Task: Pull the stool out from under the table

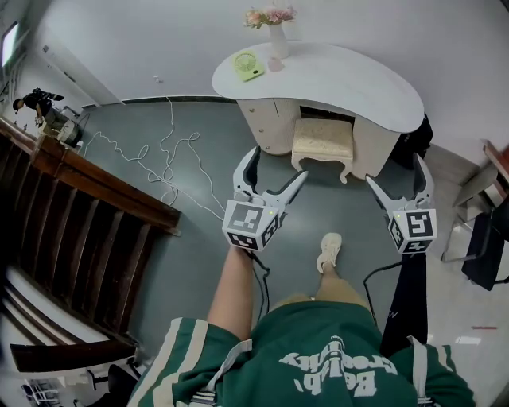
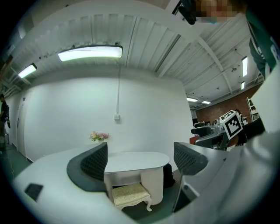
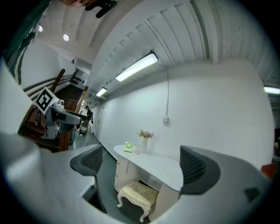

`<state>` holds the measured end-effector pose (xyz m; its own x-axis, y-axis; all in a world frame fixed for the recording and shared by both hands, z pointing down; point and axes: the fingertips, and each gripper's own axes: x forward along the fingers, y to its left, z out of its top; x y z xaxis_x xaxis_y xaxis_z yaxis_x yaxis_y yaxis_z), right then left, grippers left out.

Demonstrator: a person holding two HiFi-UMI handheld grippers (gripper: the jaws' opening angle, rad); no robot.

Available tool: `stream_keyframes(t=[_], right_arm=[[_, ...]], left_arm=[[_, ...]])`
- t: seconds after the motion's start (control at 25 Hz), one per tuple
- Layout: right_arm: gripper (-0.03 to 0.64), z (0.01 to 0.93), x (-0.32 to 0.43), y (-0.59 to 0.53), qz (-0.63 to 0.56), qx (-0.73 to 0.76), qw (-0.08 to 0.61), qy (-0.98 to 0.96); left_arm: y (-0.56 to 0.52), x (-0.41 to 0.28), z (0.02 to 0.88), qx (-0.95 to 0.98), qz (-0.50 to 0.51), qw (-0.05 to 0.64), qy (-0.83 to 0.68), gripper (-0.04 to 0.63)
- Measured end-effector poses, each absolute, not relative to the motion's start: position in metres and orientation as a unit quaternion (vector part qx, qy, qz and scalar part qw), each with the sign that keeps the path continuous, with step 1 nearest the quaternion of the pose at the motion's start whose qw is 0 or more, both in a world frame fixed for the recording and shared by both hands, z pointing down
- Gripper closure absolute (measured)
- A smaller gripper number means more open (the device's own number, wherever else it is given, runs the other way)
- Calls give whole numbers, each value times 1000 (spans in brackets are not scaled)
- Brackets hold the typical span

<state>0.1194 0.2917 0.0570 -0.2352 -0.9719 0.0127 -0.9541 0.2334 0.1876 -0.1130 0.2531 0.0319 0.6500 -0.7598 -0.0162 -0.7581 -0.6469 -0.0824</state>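
White wall, grey floor — wooden stair rail, tube light

The cream cushioned stool stands upright, partly tucked under the white table.

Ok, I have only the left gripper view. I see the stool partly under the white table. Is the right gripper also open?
Observer: Yes, the right gripper has its jaws apart, with nothing between them.
Operator: Does something lie on the floor near the stool?
Observer: A white cable lies on the floor left of the table, not in front of the stool.
Operator: What stands on the table besides the flowers?
Observer: A small green fan, next to the vase.
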Motion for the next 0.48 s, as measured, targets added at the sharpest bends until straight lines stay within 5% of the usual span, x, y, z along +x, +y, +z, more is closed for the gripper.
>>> stream_keyframes(t=[0.48], right_arm=[[55,57,141,174,-68,598,62,-796]], left_arm=[[153,-85,32,-902,-21,41,429,121]])
